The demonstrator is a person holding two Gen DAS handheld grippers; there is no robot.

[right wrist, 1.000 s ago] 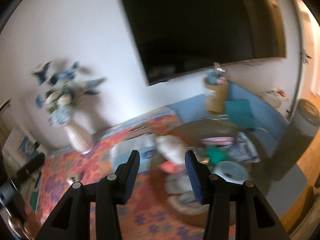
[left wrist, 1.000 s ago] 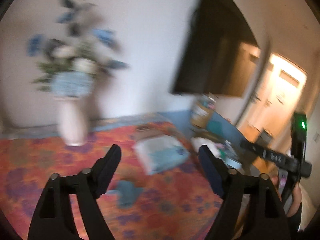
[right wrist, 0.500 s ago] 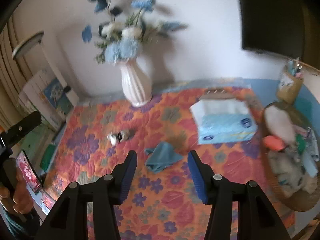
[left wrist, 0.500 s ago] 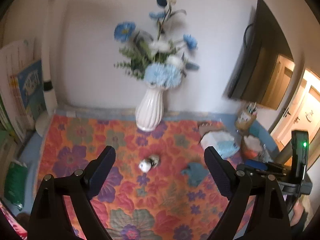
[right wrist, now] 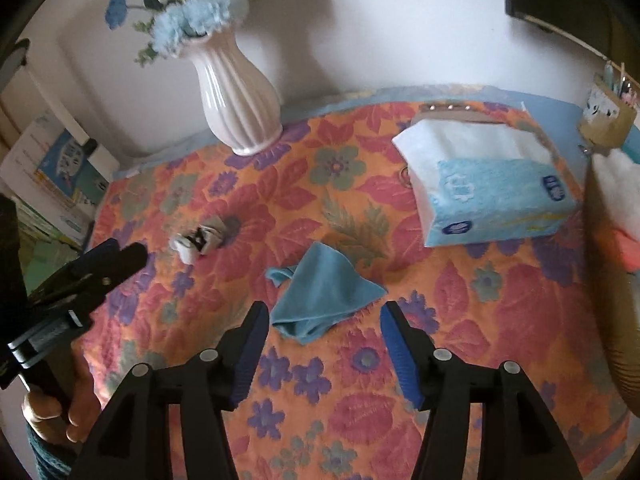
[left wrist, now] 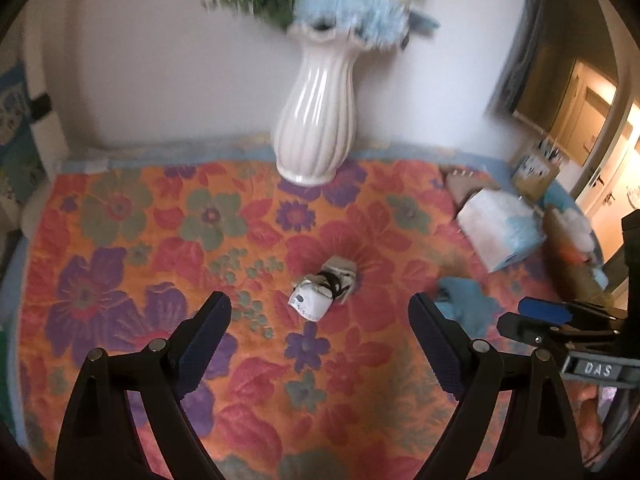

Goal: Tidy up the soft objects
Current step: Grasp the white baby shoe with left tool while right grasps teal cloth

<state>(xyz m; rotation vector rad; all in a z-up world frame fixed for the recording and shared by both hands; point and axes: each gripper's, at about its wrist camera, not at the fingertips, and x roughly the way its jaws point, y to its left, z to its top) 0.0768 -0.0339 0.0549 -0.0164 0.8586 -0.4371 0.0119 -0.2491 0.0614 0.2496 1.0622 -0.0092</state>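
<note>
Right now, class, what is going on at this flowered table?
A person holds a two-finger gripper in each hand above the floral quilt. The left gripper is open, lined up with a small rolled white sock. The right gripper has its fingers opening just short of a crumpled blue cloth. Neither holds anything. A white vase and a tissue pack stand behind, untouched.

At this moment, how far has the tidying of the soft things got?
Early. Some soft items already sit in the wicker basket. Nothing is held: the left tongs stand open over the rolled sock, the right tongs are opening over the blue cloth. Both still lie on the floral quilt.
</note>
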